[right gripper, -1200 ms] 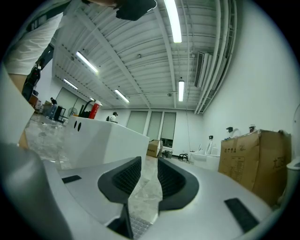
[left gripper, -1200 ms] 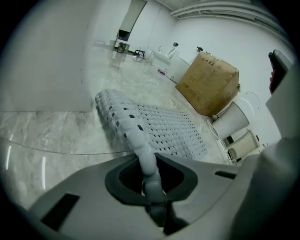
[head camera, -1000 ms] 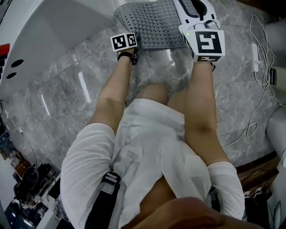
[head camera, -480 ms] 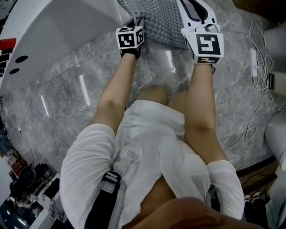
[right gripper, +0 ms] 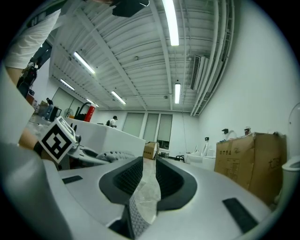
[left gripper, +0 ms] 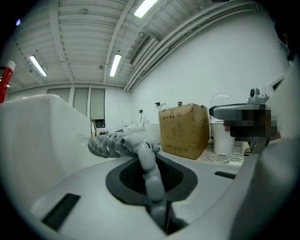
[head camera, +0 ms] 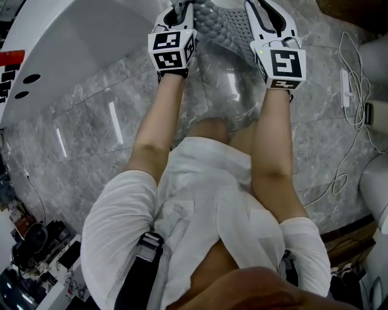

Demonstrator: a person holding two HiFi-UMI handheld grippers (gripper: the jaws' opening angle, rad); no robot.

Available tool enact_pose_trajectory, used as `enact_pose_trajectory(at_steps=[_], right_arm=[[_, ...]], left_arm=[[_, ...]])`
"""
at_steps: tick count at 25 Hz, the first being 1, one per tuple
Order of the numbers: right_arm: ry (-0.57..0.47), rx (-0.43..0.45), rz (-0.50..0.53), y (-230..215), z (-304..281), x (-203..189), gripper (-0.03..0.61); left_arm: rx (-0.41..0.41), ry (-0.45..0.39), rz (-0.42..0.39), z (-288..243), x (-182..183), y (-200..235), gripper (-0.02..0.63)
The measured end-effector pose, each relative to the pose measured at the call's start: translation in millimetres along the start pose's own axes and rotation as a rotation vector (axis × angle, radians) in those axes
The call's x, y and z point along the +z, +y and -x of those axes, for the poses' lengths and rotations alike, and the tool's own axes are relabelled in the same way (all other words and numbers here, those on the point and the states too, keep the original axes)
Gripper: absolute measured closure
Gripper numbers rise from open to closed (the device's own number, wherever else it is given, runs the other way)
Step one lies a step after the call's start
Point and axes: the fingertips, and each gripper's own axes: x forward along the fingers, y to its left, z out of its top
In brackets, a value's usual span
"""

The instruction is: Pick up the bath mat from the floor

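Above the grey marble floor, left gripper and right gripper each clamp the grey bobbled rubber bath mat; lift both evenly.

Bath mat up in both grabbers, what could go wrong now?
The left gripper and right gripper each pinch only a thin edge of the floppy bath mat, so it might slip out and drop. White cables lie on the floor at the person's right; a step that way could snag a foot.
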Motion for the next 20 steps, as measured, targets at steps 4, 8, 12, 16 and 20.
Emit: enact_pose_trajectory(at_steps=[4, 8, 12, 16, 20], right_arm=[[-0.001, 0.003, -0.008, -1, 0, -2, 0.474], [-0.005, -0.002, -0.008, -3, 1, -1, 0.474], [-0.018, -0.009, -0.015, -3, 1, 3, 0.474], [-0.026, -0.013, -0.013, -5, 3, 5, 0.474], [-0.031, -0.021, -0.015, -9, 7, 7, 0.474]], left_arm=[[0.026, -0.104, -0.076, 15, 42, -1, 0.568], [0.052, -0.187, -0.158, 33, 75, -7, 0.568], [0.079, -0.243, -0.198, 46, 96, -10, 0.568], [0.088, -0.288, -0.217, 52, 111, -14, 0.568], [0.097, -0.31, -0.213, 60, 115, -12, 0.568]])
